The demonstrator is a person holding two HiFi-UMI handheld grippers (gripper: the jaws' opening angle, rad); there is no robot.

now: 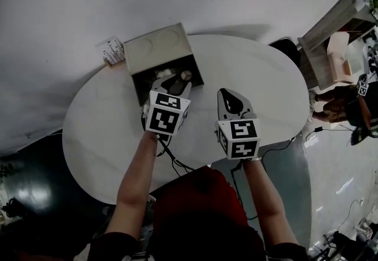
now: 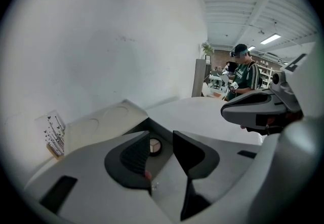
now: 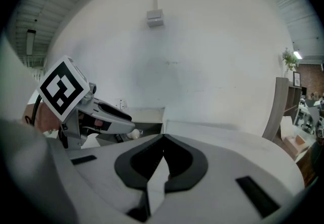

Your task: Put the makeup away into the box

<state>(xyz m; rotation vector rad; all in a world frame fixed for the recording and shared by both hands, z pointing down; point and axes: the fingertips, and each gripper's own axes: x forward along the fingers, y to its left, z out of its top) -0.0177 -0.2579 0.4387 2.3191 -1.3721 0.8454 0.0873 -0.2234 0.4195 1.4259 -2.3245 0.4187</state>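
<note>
The box stands open at the back left of the white oval table, its beige lid tipped back. A round makeup compact lies in the dark inside. My left gripper hovers over the box's front with its jaws apart and nothing between them. In the left gripper view the compact shows through the gap of the left gripper. My right gripper hangs over the table's middle, shut and empty. In the right gripper view its tips meet.
A small printed card leans beside the box's left corner. Cables trail off the table's near edge. Shelving and a person in a green jersey are off to the right, beyond the table.
</note>
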